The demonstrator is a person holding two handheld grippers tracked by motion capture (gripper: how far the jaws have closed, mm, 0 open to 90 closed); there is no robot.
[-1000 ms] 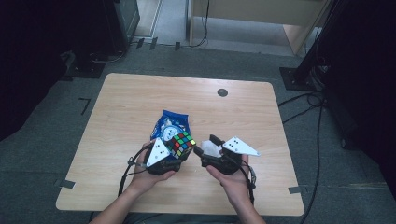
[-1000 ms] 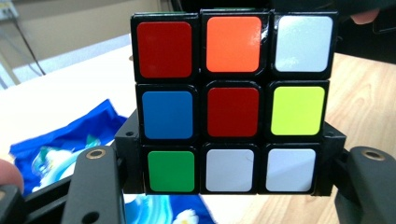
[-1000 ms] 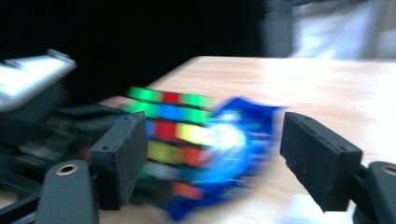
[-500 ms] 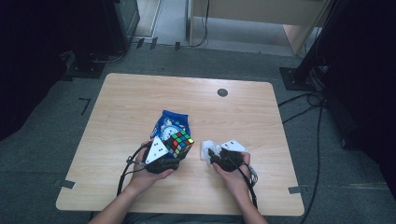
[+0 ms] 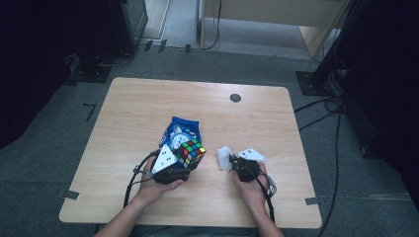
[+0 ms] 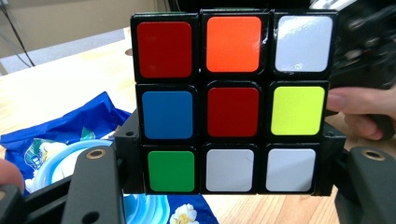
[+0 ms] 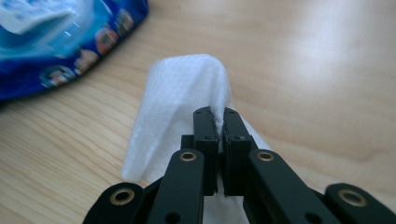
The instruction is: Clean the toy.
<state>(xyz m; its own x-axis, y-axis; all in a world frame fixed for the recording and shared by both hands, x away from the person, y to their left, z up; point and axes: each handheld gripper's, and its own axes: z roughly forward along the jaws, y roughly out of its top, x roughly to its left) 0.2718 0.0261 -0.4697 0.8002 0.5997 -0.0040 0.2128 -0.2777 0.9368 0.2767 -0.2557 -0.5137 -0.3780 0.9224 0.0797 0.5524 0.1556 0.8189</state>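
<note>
A scrambled puzzle cube (image 5: 189, 152) (image 6: 231, 100) is clamped between the jaws of my left gripper (image 5: 174, 165), held just above the table at its front middle. Its near face shows red, orange, white, blue, yellow and green stickers. My right gripper (image 5: 236, 163) (image 7: 217, 122) is shut on a folded white wipe (image 5: 225, 157) (image 7: 180, 105), which hangs from the jaws down toward the wood, to the right of the cube. A blue wipe packet (image 5: 179, 131) (image 6: 60, 140) (image 7: 56, 42) lies flat behind the cube.
The wooden table (image 5: 276, 123) has a round dark grommet (image 5: 235, 98) near its far edge. Cables trail from both grippers over the front edge. Dark equipment stands and cables lie on the floor around the table.
My right gripper has drawn back to the right and lowered toward the table with the white wipe in it. The left gripper keeps the cube in the same place.
</note>
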